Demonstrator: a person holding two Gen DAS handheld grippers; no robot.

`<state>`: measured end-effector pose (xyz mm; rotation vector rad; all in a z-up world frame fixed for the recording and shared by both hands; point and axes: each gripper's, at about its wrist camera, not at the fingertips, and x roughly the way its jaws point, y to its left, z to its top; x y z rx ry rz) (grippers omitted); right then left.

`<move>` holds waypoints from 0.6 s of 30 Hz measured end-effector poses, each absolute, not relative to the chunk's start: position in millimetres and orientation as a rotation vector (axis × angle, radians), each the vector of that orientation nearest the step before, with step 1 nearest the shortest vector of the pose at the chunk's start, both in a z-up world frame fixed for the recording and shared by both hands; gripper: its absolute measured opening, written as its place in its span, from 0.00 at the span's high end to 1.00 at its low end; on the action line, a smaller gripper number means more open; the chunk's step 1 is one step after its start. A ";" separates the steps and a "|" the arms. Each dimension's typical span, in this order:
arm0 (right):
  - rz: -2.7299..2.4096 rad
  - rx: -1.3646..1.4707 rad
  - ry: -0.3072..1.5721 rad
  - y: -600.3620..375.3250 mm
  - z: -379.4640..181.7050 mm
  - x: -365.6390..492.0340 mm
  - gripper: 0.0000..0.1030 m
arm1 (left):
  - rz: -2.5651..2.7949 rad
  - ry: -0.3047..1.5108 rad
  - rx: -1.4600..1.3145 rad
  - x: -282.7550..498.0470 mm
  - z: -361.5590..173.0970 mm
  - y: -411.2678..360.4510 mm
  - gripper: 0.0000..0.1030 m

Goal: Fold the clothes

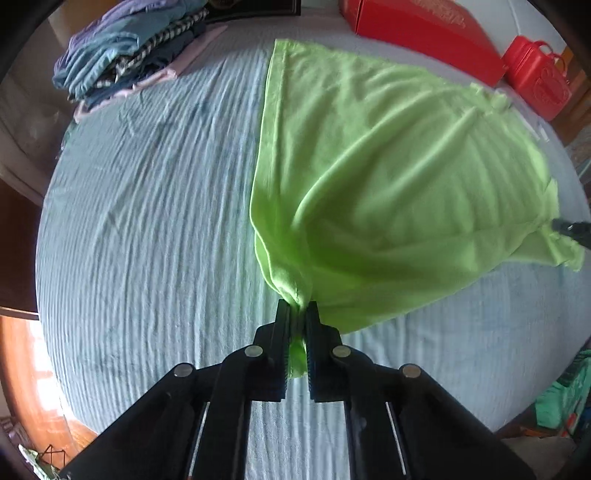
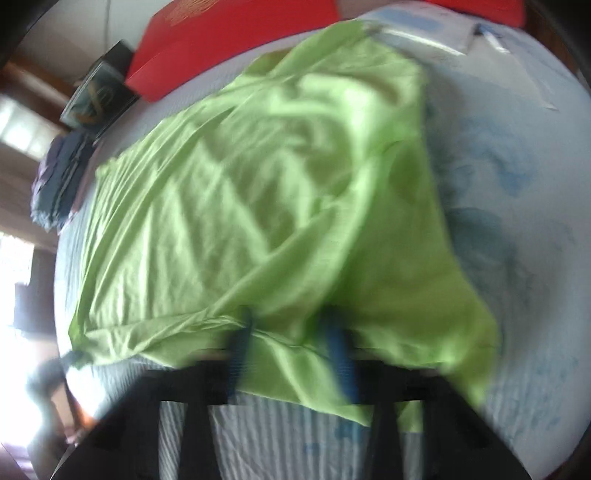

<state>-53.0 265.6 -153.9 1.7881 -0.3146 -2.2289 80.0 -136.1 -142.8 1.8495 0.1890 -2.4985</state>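
A lime-green garment (image 1: 388,166) lies spread on the light blue bedsheet (image 1: 147,221). My left gripper (image 1: 297,308) is shut on a bunched near corner of the garment, lifting it slightly off the sheet. The right gripper's tip (image 1: 570,229) shows at the garment's right corner in the left wrist view. In the blurred right wrist view the green garment (image 2: 258,184) fills the middle, and my right gripper (image 2: 290,317) has its fingers spread apart with cloth draped between and over them.
A stack of folded blue and striped clothes (image 1: 125,48) sits at the bed's far left. A red box (image 1: 421,33) and a red container (image 1: 539,74) stand at the far right. A dark box (image 2: 99,92) lies by the red box. Wooden floor shows at left.
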 end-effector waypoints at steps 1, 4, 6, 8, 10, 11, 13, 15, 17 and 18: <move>-2.242 1.762 -0.299 263.3 -145.5 -53.9 0.98 | -2.522 0.209 1.847 75.4 -131.0 -137.8 0.93; -2.277 1.693 -0.315 263.5 -118.3 -65.7 0.98 | -2.569 0.247 1.855 36.4 -102.0 -143.9 0.93; -2.301 1.662 -0.342 266.2 -103.8 -83.5 0.98 | -2.576 0.267 1.867 -6.7 -90.4 -148.0 0.93; -2.319 1.668 -0.338 266.5 -100.5 -103.0 0.96 | -2.552 0.357 1.906 -51.5 -89.5 -159.7 0.92; -2.320 1.684 -0.358 267.8 -102.2 -119.5 0.85 | -2.505 0.401 1.948 -83.3 -90.7 -162.2 0.79; -2.320 1.691 -0.369 269.2 -103.1 -126.3 0.78 | -2.488 0.387 1.954 -95.2 -91.1 -164.0 0.69; -2.333 1.680 -0.383 274.5 -100.8 -125.4 0.77 | -2.520 0.358 1.901 -103.3 -82.5 -165.0 0.53; -2.352 1.641 -0.403 283.3 -92.3 -115.4 0.77 | -2.566 0.327 1.839 -106.3 -72.4 -165.6 0.45; -2.377 1.628 -0.431 300.6 -88.0 -99.3 0.77 | -2.595 0.272 1.799 -100.5 -71.4 -165.6 0.42; -2.396 1.633 -0.451 312.7 -88.0 -88.3 0.77 | -2.584 0.240 1.795 -96.6 -76.0 -165.5 0.42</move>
